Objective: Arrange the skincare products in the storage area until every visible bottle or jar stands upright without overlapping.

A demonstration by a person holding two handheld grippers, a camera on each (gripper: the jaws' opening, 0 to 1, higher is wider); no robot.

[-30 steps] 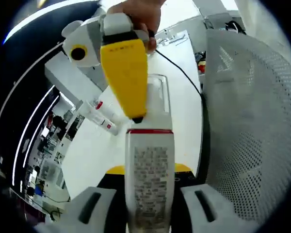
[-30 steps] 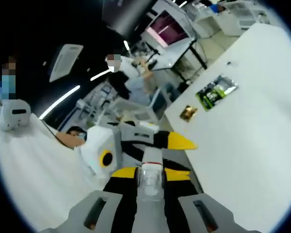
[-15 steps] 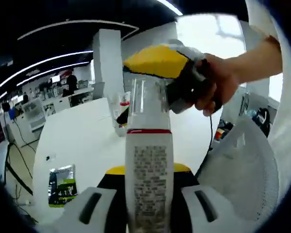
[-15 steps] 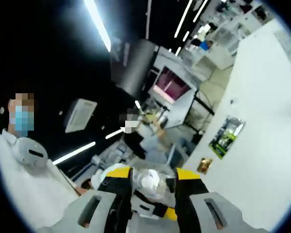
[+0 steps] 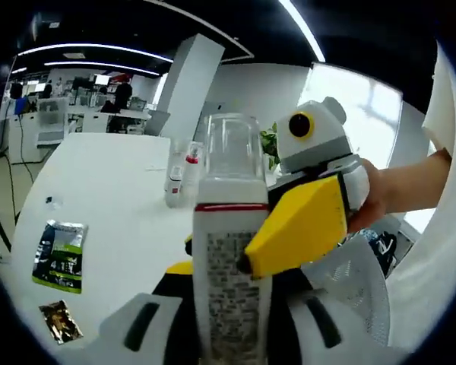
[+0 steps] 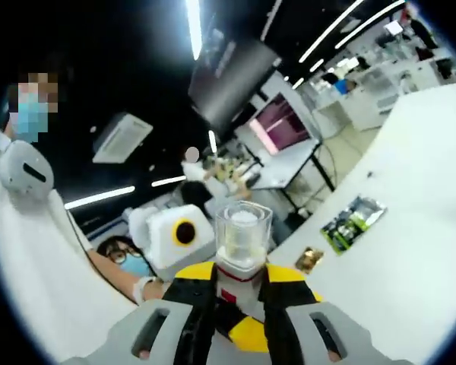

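Bottle (image 5: 229, 258), white with a red band under a clear cap, rises from between the left gripper (image 5: 226, 331)'s jaws in the left gripper view, its printed label facing the camera; the jaws press against its sides and pinch it. The right gripper (image 5: 308, 205) comes in from the right of that view, a person's hand (image 5: 372, 199) behind it, and its yellow finger lies across the bottle's right side just below the red band. In the right gripper view the same bottle (image 6: 242, 243) stands cap-up between the right gripper (image 6: 232, 327)'s yellow-and-black jaws, which sit close on either side of its neck; contact there is hidden, so I cannot tell whether they clamp it.

Beyond the left jaws a white table (image 5: 99, 198) spreads away. To the left of the jaws lie a green sachet (image 5: 59, 255) and, nearer, a small brown packet (image 5: 59, 321). Farther ahead, just left of the held bottle, two small bottles (image 5: 181, 176) stand upright and close together, one with a red top. A white mesh basket (image 5: 361, 281) sits low to the right, behind the right gripper. The room is an open office with a white pillar (image 5: 190, 87), long ceiling light strips (image 5: 99, 52) and a bright window (image 5: 365, 122).
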